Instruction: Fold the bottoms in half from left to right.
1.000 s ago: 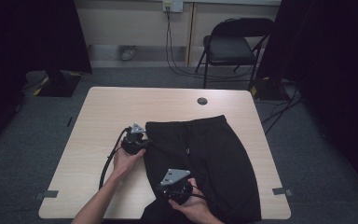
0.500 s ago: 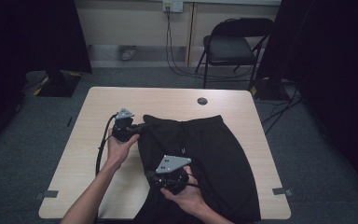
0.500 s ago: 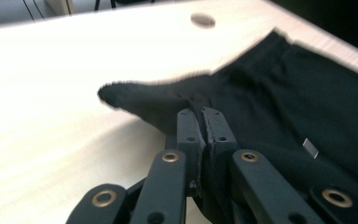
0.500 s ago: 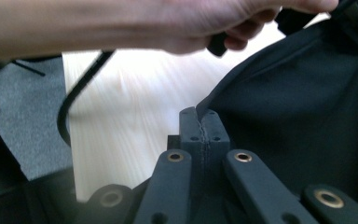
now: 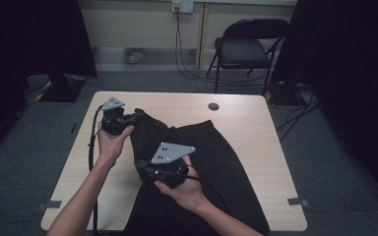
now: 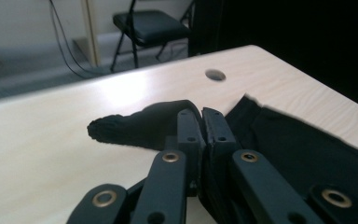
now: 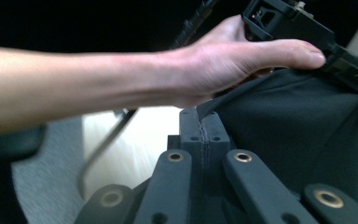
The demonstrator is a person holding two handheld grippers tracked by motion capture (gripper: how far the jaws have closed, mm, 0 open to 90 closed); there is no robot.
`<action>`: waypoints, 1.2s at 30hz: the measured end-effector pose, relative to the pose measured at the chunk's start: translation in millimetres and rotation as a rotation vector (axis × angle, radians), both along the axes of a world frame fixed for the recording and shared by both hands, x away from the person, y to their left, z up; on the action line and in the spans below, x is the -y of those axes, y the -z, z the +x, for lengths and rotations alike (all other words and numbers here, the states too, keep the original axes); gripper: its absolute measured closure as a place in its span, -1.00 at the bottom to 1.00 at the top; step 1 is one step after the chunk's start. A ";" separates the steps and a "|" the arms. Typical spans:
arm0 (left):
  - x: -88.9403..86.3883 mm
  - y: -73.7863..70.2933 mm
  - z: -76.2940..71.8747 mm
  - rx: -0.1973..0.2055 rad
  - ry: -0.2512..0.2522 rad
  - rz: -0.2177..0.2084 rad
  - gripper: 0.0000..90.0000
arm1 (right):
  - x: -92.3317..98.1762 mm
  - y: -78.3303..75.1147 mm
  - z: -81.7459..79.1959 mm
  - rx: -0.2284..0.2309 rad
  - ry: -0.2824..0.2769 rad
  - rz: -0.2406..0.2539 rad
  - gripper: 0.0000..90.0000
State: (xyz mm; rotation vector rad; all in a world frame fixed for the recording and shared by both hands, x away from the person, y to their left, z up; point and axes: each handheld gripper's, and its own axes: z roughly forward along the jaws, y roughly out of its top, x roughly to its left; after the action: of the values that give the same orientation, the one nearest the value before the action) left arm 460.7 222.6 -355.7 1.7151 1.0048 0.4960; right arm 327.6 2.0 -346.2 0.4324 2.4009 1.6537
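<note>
A black garment [image 5: 216,162] lies across the light wooden table [image 5: 261,123], and its left edge is lifted off the surface. My left gripper [image 5: 137,116] is shut on the far corner of that edge; in the left gripper view a fold of black cloth [image 6: 130,128] sticks out beside the closed jaws [image 6: 202,120]. My right gripper [image 5: 141,166] is shut on the same edge nearer the person, with the hem pinched between its jaws [image 7: 200,122]. The cloth [image 7: 298,126] stretches between the two grippers. The person's left hand [image 7: 242,51] appears in the right gripper view.
A round cable hole [image 5: 213,106] sits near the table's far edge. A black folding chair [image 5: 248,49] stands behind the table, with wall cables beside it. The left gripper's cable [image 5: 92,145] hangs along the table's left side. Bare tabletop lies to the left and right of the garment.
Both hands have risen and moved away from the person, and the garment's left edge has come up off the table with them. Both grippers stay shut on the cloth.
</note>
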 end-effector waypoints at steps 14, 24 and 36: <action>36.9 -12.7 -1.0 0.025 0.046 0.052 0.94 | 37.9 -24.6 -4.2 0.042 0.042 0.115 0.98; 104.6 41.1 15.8 -0.065 0.127 0.114 0.93 | 123.4 32.5 -2.2 -0.060 0.228 0.068 0.98; 138.1 79.9 35.3 -0.097 0.153 0.137 0.68 | 176.0 92.2 14.4 -0.158 0.390 -0.126 0.98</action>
State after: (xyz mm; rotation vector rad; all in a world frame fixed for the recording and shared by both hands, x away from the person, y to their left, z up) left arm 496.0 84.5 -435.6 1.9370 0.9166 0.3936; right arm 342.0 -173.9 -438.4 0.9695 2.3169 1.3352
